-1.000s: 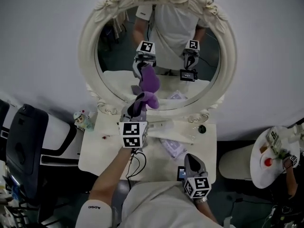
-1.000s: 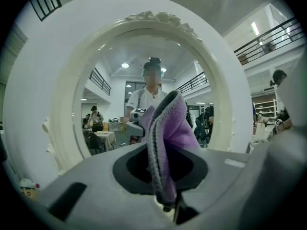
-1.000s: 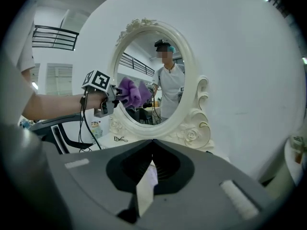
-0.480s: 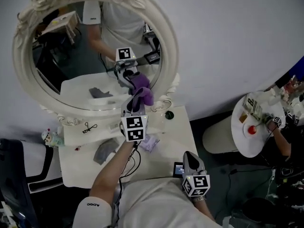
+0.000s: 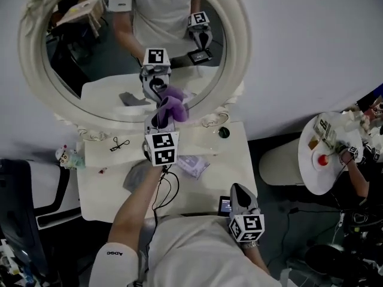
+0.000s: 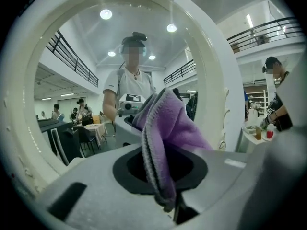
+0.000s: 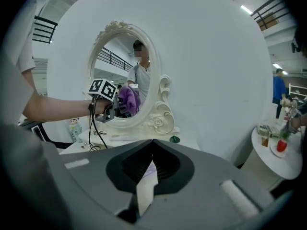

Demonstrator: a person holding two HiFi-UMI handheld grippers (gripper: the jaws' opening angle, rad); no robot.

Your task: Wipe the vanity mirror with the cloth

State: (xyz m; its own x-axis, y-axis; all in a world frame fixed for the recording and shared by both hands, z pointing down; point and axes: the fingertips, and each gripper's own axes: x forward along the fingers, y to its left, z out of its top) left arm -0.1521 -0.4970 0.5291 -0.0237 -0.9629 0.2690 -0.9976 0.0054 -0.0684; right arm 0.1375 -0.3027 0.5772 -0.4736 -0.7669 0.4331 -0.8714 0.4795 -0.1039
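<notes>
The oval vanity mirror [image 5: 238, 58] has an ornate white frame and stands at the back of the white table. My left gripper [image 5: 160, 118] is shut on a purple cloth [image 5: 173, 107], which is bunched against the lower right of the glass. In the left gripper view the cloth [image 6: 173, 128] hangs over the jaws and hides their tips, with the mirror frame [image 6: 225, 85] right ahead. My right gripper [image 5: 236, 190] is shut and holds nothing, low by my body, away from the mirror. The right gripper view shows the mirror [image 7: 159, 110], the cloth [image 7: 127, 99] and the left gripper [image 7: 108, 107] from the side.
On the vanity table [image 5: 239, 163] lie a grey cloth [image 5: 135, 176], a pale purple packet [image 5: 192, 165], a small dark round thing [image 5: 224, 133] and a black clip [image 5: 118, 143]. A black chair [image 5: 18, 214] stands left. A round side table [image 5: 326, 160] with a person stands right.
The head view has swung, so the mirror sits further left in the frame. The left gripper with the cloth has slid from the bottom middle of the glass toward its lower right. The right gripper has stayed put.
</notes>
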